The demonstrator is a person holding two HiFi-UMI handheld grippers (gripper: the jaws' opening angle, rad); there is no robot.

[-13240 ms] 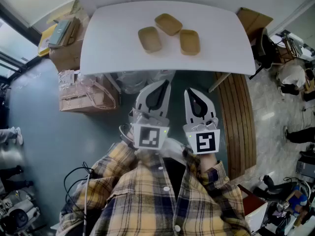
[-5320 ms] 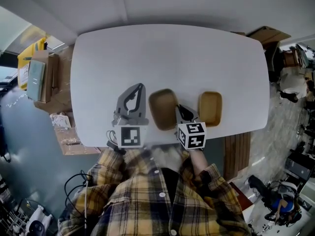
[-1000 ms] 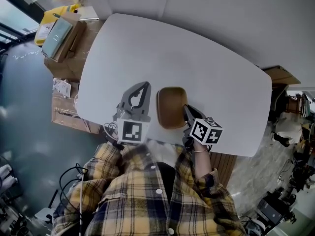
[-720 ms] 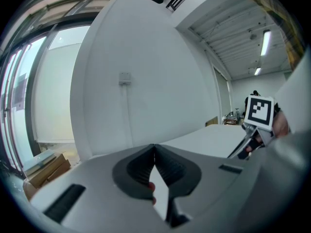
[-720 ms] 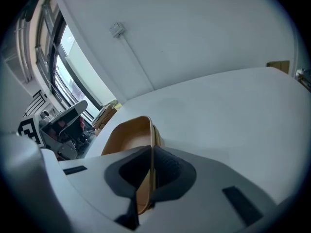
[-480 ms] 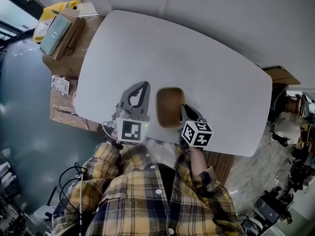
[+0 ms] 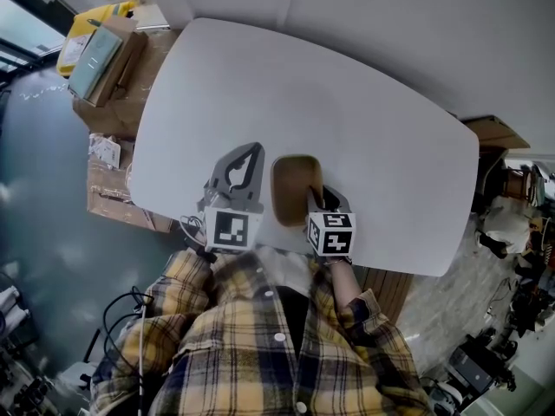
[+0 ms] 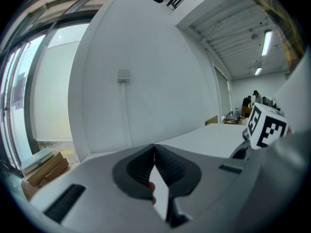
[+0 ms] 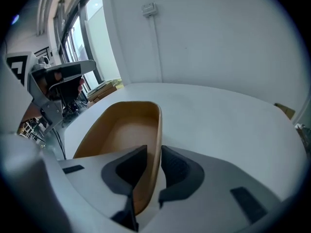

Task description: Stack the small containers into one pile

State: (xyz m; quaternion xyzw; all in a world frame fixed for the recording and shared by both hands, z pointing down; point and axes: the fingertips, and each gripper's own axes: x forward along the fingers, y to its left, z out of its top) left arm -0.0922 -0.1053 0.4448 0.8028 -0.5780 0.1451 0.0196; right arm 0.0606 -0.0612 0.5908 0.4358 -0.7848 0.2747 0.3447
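Note:
A brown oval container (image 7: 290, 187), seemingly several nested into one pile, sits on the white table (image 7: 390, 146) near its front edge. My right gripper (image 7: 316, 196) is at the pile's near right rim. In the right gripper view the container's (image 9: 121, 130) right wall stands between the jaws of the right gripper (image 9: 153, 152), which are opening, and the pads are no longer pressing on it. My left gripper (image 7: 250, 152) rests just left of the pile, apart from it. In the left gripper view the left gripper (image 8: 154, 147) is shut with nothing in it.
Cardboard boxes (image 7: 104, 50) stand beyond the table's left end, with another box (image 7: 113, 189) on the floor below them. A brown carton (image 7: 494, 133) sits past the right end. A white wall (image 9: 204, 38) rises behind the table. The person's plaid sleeves are at the front edge.
My right gripper has swung left and closer in along the pile's right rim, and its jaws have parted. The pile has shifted slightly left. The left gripper has stayed put.

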